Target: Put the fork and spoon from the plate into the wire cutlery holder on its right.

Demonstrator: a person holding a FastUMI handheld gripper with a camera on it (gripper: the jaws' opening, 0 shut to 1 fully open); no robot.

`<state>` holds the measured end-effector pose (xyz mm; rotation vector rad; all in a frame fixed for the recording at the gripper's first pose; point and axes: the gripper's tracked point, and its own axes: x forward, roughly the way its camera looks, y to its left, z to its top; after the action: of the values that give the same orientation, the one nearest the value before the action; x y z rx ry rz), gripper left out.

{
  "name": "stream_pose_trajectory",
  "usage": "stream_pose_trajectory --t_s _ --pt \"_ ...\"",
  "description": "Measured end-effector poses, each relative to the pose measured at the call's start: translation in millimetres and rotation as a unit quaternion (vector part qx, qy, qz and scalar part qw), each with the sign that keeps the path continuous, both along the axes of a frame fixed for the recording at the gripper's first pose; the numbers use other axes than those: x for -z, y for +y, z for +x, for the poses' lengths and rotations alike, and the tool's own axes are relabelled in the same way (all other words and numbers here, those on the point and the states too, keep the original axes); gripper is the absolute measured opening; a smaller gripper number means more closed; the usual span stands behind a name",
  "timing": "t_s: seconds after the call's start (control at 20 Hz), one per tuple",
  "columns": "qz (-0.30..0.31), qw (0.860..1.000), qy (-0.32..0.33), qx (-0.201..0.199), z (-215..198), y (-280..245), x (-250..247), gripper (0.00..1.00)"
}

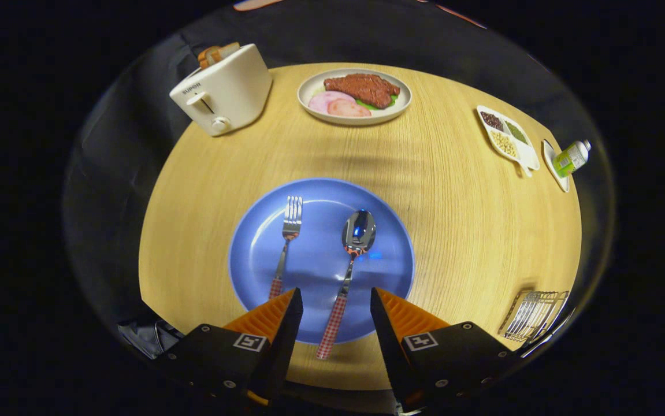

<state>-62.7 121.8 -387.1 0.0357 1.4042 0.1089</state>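
The hand-held gripper (335, 303) sits at the bottom centre of the frame with its two fingers spread apart and nothing between their pads; they hang above the near rim of the round blue plate (387, 260). On that plate, in the lower middle of the frame, lie a steel fork with a red-checked handle (286, 245) and a steel spoon with a matching red-checked handle (348, 271). The fork rests on the plate's left half, tines pointing away, and its handle end runs under the left finger. The spoon lies on the right half, bowl pointing away, and its handle passes through the gap between the fingers and overhangs the plate's near rim.

The plate stands on a round, pale wooden surface (459, 202). The wire cutlery holder (533, 315) is at the lower right of the frame, well apart from the plate, near the surface's edge. At the upper left stands a white toaster with bread in its slots (222, 89); at the top centre, a white plate of meat slices (355, 95); at the upper right, a white divided dish of beans (507, 138) and, just beyond it, a small green-labelled bottle (572, 157).
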Motion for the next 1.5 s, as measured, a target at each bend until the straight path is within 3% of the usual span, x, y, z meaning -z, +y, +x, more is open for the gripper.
stream_pose_trajectory --t_s 0.3,0.55,0.75,1.15,1.5 --pt "-0.007 0.998 0.062 0.021 0 -3 35 0.51" --pt "-0.010 0.995 0.087 0.049 6 -7 39 0.23" --pt "0.005 0.994 0.099 0.052 1 -6 38 0.08" --pt "0.026 0.996 0.061 0.052 4 -15 2 0.05" --pt "0.012 0.994 0.017 0.103 -20 -93 -64 0.05"
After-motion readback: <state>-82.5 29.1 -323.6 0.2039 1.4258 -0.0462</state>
